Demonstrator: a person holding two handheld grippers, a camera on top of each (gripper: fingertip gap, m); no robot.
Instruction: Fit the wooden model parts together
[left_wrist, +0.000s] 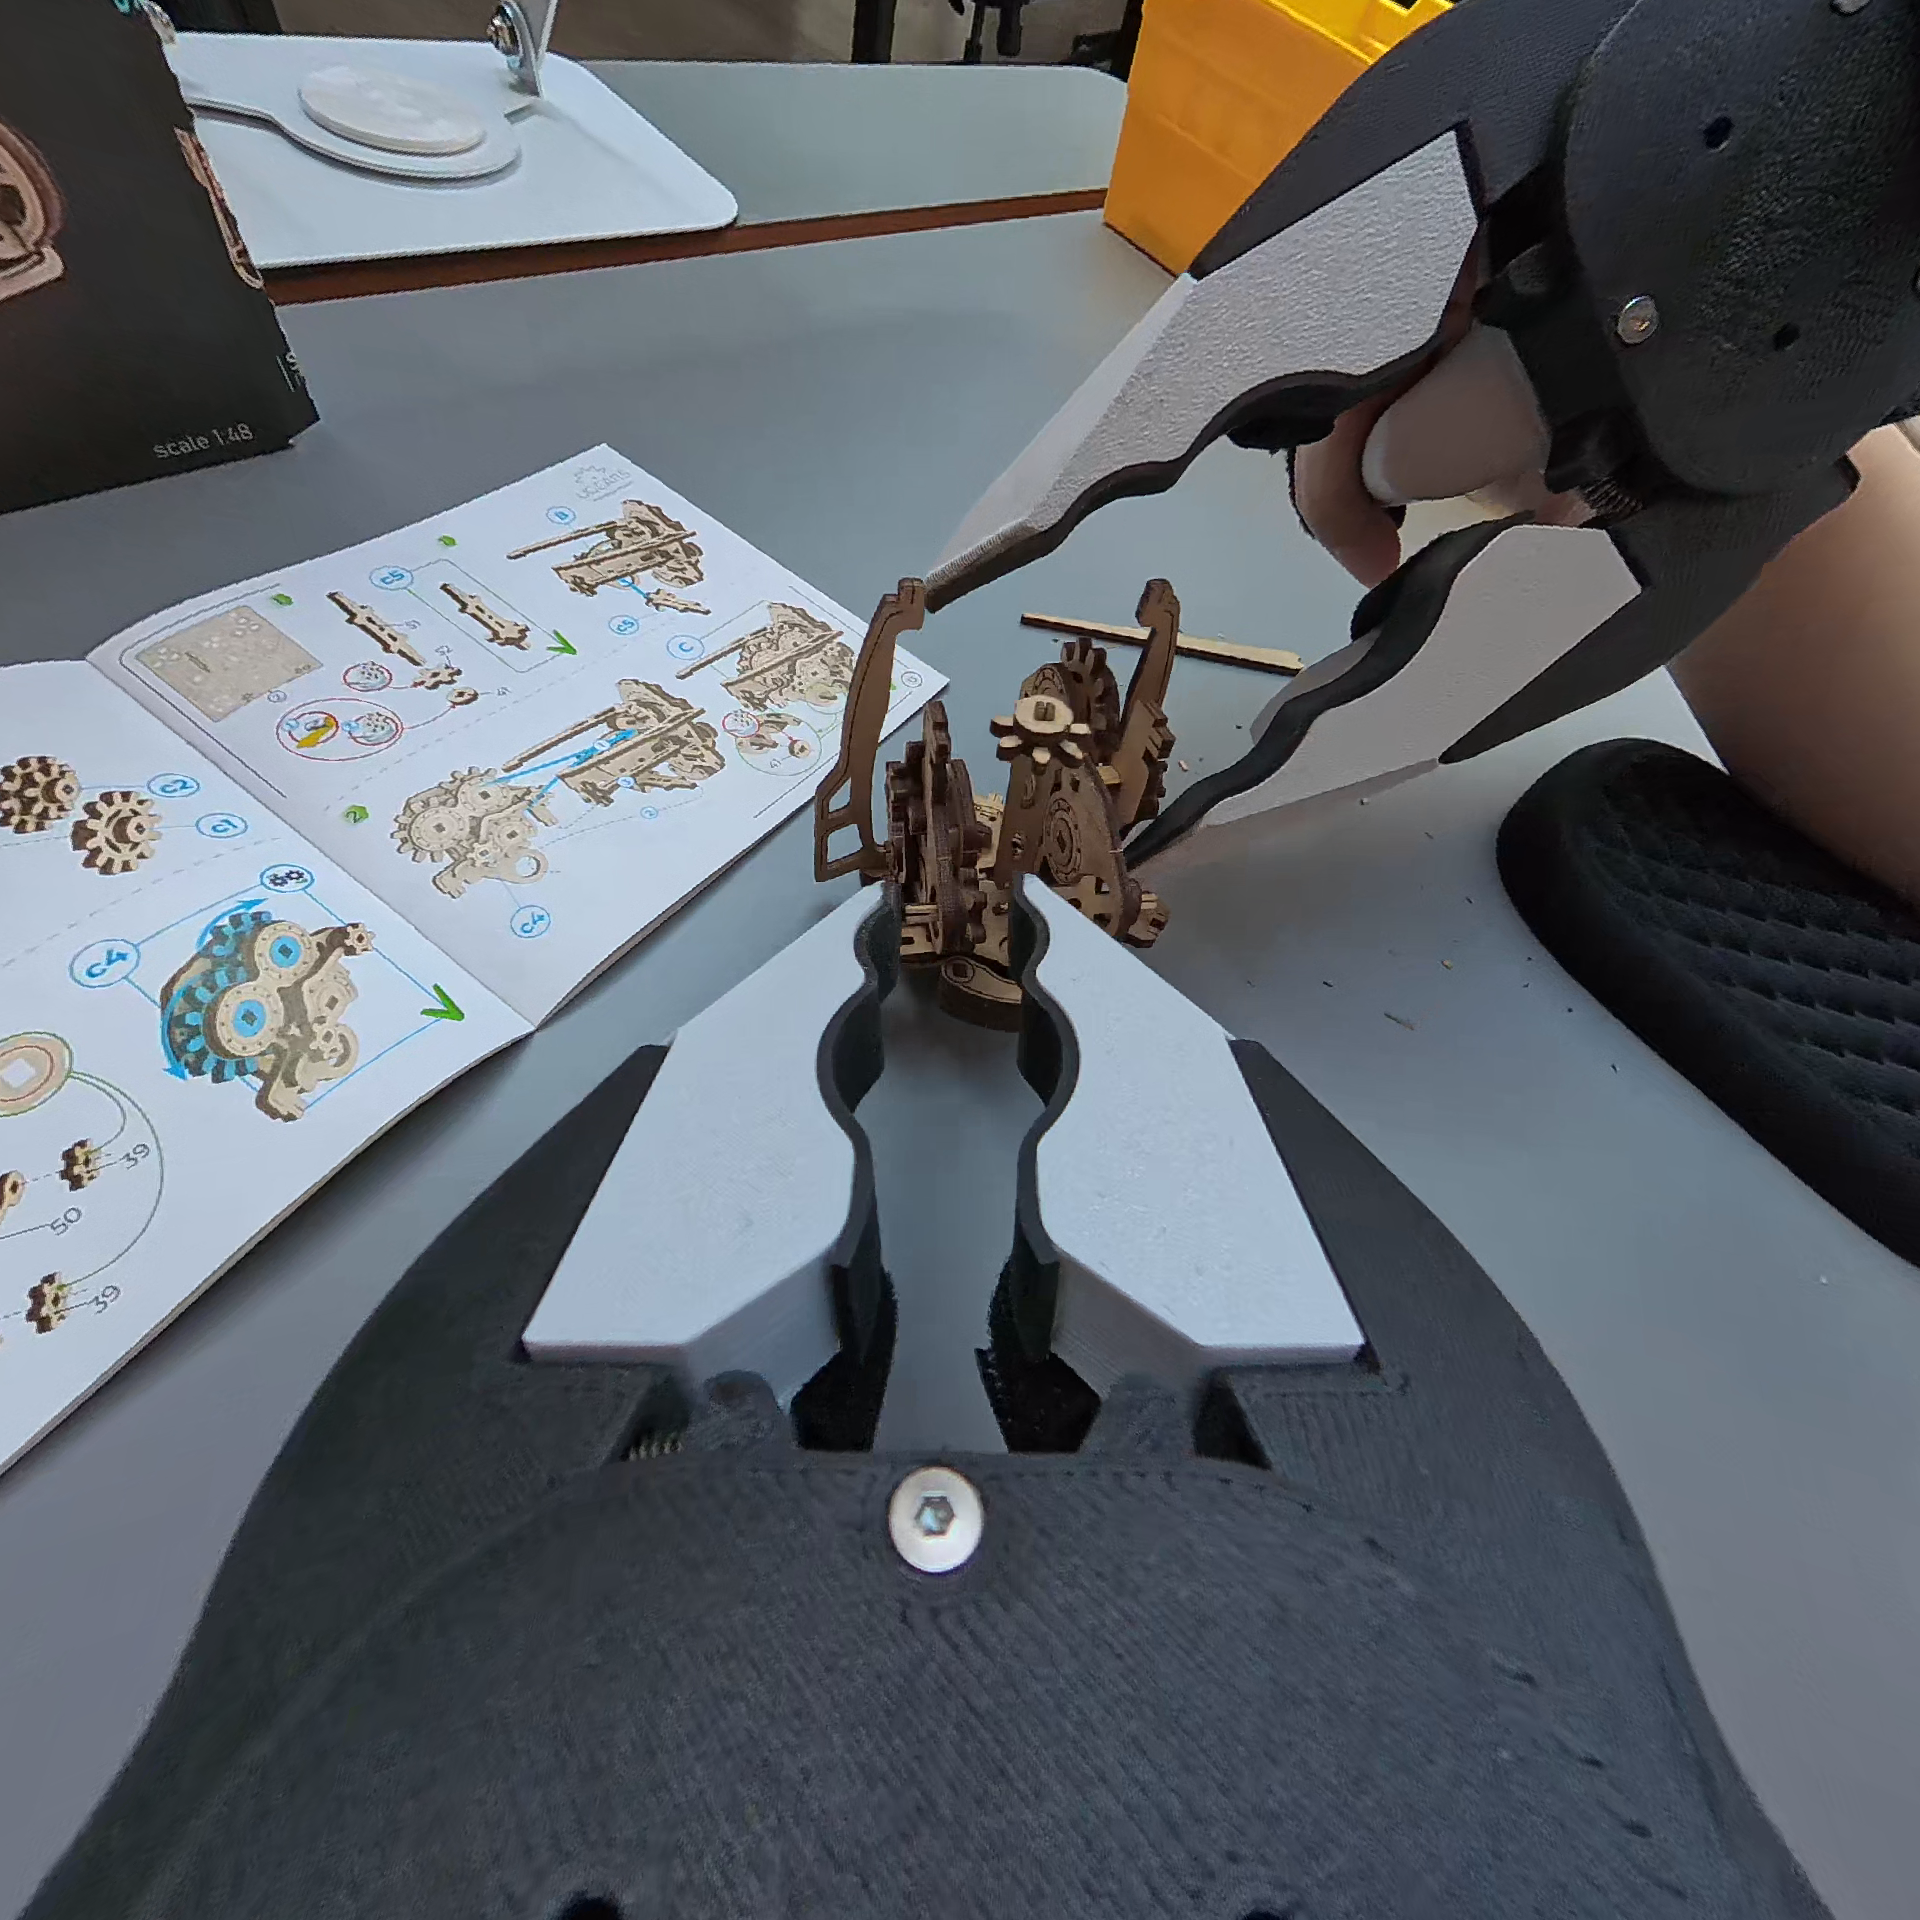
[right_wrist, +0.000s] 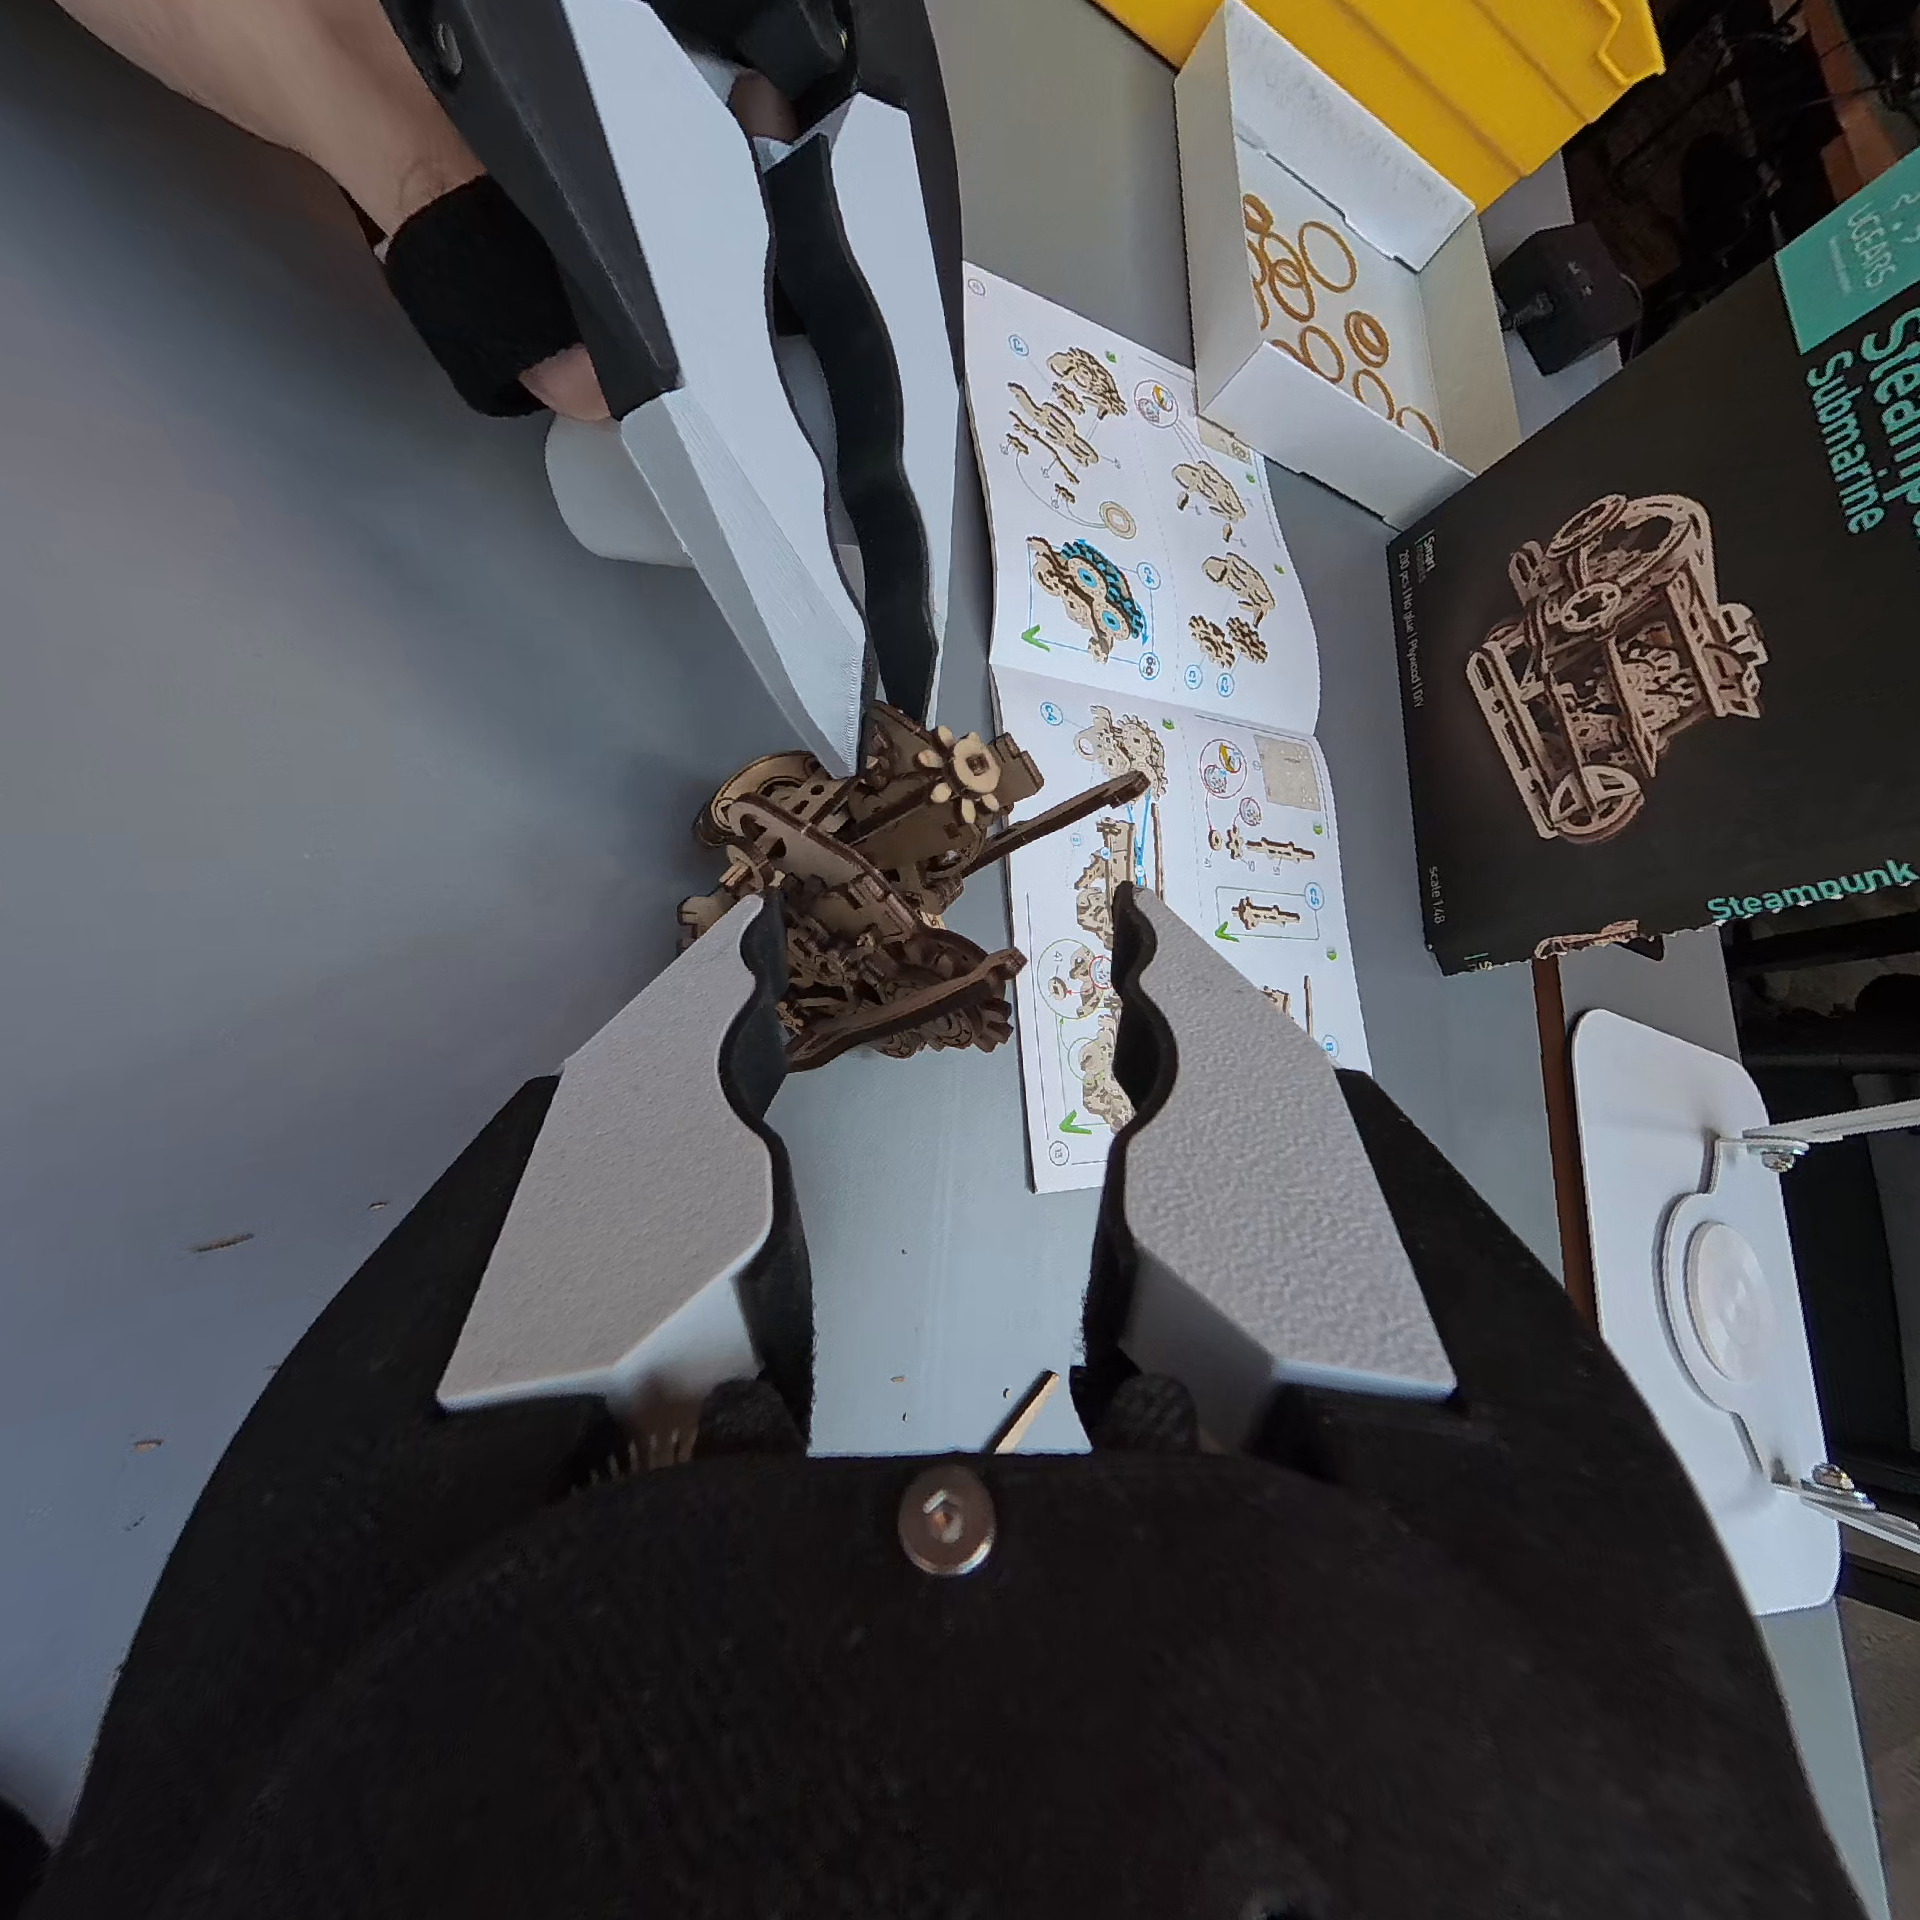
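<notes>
A brown wooden gear model (left_wrist: 1049, 821) stands on the grey table with two curved arms pointing up. My left gripper (left_wrist: 954, 899) is shut on its lower near part. In the right wrist view the left gripper (right_wrist: 868, 738) comes in from the top and pinches the model (right_wrist: 831, 831). My right gripper (right_wrist: 945, 906) is open, its jaws on either side of the model. One fingertip (right_wrist: 764, 920) touches the model and the other stands apart from it. In the left wrist view the right gripper (left_wrist: 1031, 724) reaches in from the upper right, one tip by an upright arm's top.
An open instruction booklet (left_wrist: 416, 790) lies left of the model. A thin loose wooden stick (left_wrist: 1226, 646) lies behind it. A black kit box (right_wrist: 1621, 623), a white box of wooden rings (right_wrist: 1340, 270), a yellow bin (left_wrist: 1226, 114) and a black mesh pad (left_wrist: 1714, 935) surround the spot. The grippers are tip to tip, or close to it.
</notes>
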